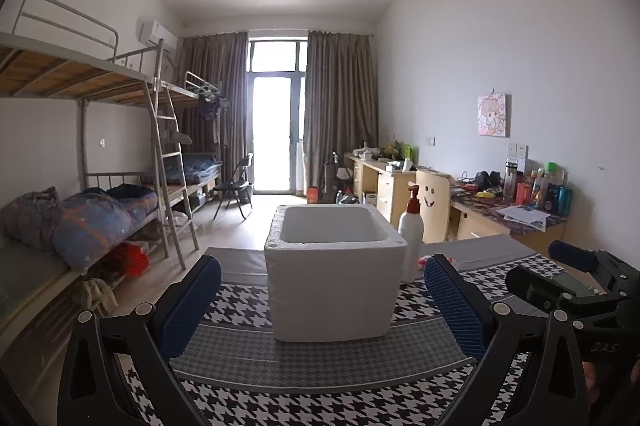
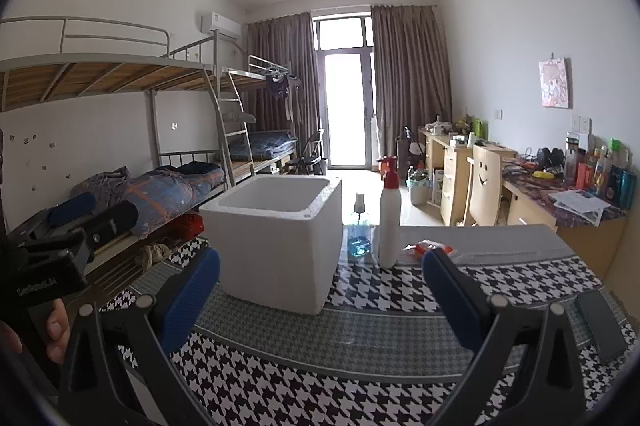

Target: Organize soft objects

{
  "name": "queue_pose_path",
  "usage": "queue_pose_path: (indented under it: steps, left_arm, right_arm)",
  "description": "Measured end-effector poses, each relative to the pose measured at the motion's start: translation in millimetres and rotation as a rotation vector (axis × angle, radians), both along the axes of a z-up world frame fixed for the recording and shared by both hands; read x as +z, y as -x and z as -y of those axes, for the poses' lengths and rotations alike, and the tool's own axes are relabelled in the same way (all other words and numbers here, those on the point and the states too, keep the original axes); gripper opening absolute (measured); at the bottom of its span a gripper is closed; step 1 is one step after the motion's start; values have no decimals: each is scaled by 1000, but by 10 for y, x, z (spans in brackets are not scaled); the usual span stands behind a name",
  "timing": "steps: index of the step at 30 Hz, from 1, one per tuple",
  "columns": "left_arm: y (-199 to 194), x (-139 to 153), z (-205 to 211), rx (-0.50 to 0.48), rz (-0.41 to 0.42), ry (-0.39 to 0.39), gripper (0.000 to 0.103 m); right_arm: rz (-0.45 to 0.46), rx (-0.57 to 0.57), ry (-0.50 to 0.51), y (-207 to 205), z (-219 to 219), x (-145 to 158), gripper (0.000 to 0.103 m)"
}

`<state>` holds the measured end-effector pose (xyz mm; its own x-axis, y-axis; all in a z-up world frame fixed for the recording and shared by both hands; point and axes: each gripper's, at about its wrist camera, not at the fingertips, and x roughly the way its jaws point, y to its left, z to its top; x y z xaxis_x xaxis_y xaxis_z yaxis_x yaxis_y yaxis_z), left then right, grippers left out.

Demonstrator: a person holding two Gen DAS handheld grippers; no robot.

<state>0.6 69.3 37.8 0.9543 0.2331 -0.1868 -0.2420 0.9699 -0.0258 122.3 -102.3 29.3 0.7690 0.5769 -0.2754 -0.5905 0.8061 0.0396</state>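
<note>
A white foam box (image 1: 332,290) (image 2: 276,250) stands open-topped on the houndstooth table cloth (image 1: 320,402); the part of its inside that I see holds nothing. A small red and white crinkled item (image 2: 430,249) lies right of the box, past the bottles; only a pink sliver of it (image 1: 450,260) shows in the left wrist view. My left gripper (image 1: 322,266) is open, its blue pads framing the box from the near side. My right gripper (image 2: 320,260) is open too, with the box ahead and to its left. Neither holds anything.
A white pump bottle with a red top (image 2: 389,222) (image 1: 411,238) and a blue glass bottle (image 2: 359,234) stand right of the box. A dark flat device (image 2: 600,326) lies at the table's right edge. Bunk beds (image 1: 100,210) line the left wall; cluttered desks (image 2: 560,194) line the right.
</note>
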Motion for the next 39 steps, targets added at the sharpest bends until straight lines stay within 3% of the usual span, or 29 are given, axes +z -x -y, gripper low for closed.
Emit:
queue_pose_path:
  steps: [39]
  left_arm:
    - [81,-264,34,9,-25,4,102]
  right_arm:
    - [12,-41,-37,119,154,-174,102]
